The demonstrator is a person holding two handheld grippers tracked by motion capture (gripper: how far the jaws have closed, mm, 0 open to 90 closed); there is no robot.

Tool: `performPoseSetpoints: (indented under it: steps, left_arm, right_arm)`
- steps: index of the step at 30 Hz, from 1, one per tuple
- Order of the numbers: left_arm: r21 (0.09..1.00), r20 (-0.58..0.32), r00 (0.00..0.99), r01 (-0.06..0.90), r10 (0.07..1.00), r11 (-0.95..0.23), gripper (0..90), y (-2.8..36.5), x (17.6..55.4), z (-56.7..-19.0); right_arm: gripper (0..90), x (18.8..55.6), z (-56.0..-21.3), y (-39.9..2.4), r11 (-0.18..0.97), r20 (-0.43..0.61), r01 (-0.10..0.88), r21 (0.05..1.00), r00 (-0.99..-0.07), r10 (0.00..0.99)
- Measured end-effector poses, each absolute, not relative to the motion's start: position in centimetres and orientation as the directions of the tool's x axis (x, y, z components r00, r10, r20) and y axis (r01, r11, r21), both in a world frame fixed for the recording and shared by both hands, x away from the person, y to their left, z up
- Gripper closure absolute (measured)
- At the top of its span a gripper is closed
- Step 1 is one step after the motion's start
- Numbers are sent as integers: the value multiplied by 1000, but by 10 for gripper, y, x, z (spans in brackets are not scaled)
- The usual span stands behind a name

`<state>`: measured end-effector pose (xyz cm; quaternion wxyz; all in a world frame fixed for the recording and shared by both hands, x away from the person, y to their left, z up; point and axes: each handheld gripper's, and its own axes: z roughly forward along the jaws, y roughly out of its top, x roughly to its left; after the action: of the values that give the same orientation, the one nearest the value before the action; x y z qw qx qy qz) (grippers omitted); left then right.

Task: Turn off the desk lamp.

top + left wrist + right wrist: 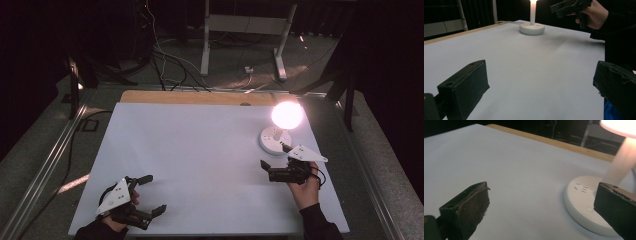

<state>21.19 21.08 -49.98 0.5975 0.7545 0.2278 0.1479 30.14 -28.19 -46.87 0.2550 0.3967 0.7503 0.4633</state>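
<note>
A lit table lamp with a glowing round globe (pixel 287 115) and a white round base (pixel 273 140) stands at the back right of the white table top (pixel 200 150). My right gripper (pixel 275 156) hovers open just in front of the base, empty. In the right gripper view its jaws stand wide apart, and the lamp base (pixel 584 202) lies close by the right jaw, under the bright stem (pixel 620 161). My left gripper (pixel 154 194) rests open and empty near the front left edge. The left gripper view has the lamp base (pixel 532 28) far off and the right gripper (pixel 570 6) in a hand.
A wooden strip (pixel 195 97) runs along the table's far edge. Beyond it are a white desk frame (pixel 245 30) and loose cables (pixel 170 65) on the floor. Metal rails (pixel 45 165) flank the table. The surroundings are dark.
</note>
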Motion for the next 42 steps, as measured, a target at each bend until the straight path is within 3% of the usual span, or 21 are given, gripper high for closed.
performPoseSetpoints:
  steps: [16, 28, 39, 42]
  left_arm:
    - [970, -56, 853, 170, 518, -176, 5, 211, 212, -500]
    - [971, -62, 851, 173, 522, -167, 5, 212, 212, -500]
    - [971, -62, 850, 173, 523, -166, 5, 212, 212, -500]
    - [971, -62, 850, 173, 523, -166, 5, 212, 212, -500]
  right_arm:
    - [0, 324, -475, -287, 202, 7, 421, 884, -445, 895]
    - [0, 340, -480, -286, 186, 29, 519, 834, -378, 925]
    - [288, 343, -474, -288, 169, 16, 541, 824, -320, 947]
    - [542, 345, -473, -290, 152, 36, 560, 815, -311, 950]
